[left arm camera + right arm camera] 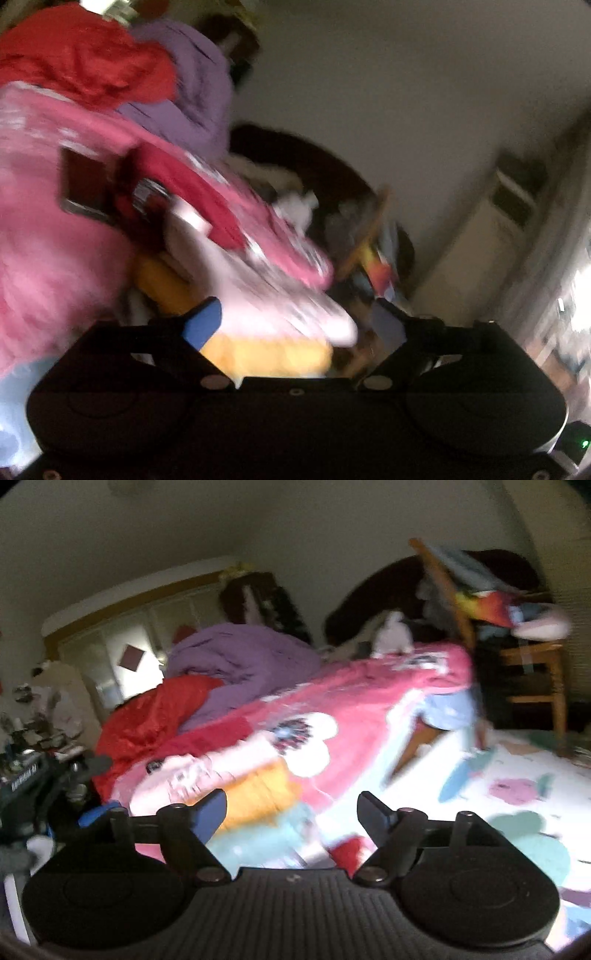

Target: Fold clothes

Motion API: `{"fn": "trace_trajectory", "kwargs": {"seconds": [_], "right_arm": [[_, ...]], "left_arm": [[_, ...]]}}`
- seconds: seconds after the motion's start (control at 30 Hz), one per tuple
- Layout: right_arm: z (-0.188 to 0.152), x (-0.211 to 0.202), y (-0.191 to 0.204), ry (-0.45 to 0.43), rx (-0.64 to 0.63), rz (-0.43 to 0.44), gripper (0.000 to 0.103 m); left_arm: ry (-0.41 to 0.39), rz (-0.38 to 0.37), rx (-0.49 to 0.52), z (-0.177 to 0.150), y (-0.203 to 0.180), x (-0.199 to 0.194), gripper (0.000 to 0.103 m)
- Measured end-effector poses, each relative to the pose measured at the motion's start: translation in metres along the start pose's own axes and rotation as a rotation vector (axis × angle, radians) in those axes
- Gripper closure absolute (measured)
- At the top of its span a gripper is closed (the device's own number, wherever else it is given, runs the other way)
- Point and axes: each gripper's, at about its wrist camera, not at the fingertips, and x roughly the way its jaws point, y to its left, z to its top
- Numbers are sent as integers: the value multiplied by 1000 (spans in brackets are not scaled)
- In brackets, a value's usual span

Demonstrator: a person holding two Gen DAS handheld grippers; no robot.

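- I judged the step in hand to be reaching for a garment in the pile, so I wanted both tools slowed first; both views were heavily smeared.
- My left gripper (pixel 295 325) had its 2 fingers spread wide, with pale pink and yellow cloth showing between them. I could not tell whether that cloth touched them.
- My right gripper (pixel 291 812) also had its fingers spread, pinching nothing, and hung just above the pile.
- To do it well, I reckoned I should pick 1 free edge or corner and avoid closing on several layers at once.
- The pink patterned garment (pixel 332 701) lay heaped on the bed (pixel 517 775), crumpled, with white flower shapes and a darker print on it.
- Behind it sat a red garment (pixel 147 716) and a purple garment (pixel 243 653), both bunched and overlapping.
- A yellow piece (pixel 258 794) lay just beside my right fingers, partly buried.
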Motion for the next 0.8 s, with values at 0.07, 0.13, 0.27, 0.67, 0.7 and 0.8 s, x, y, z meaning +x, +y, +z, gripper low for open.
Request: {"fn": "trace_trajectory", "kwargs": {"seconds": [0.07,0.13,0.27,0.67,0.7,0.8], "right_arm": [[-1,-40,-11,23,11,-54,10],[-3,-84,-21,37,23,-114,6],[-6,-175,-35,64,5,-275,0],[-45,-382,-97,130,142,-718,0],[-58,-392,-107,135,165,-753,0],[-98,-412,-138,169,257,-824,0]], "left_arm": [[92,-38,69,-11,-36,0,7],[188,-71,144,-25,-77,0,5],[375,-177,254,-58,-162,-2,3],[581,-275,544,-206,-341,-29,0],[616,-251,559,-227,-339,-27,0],[723,-202,584,-281,-332,-20,0]]}}
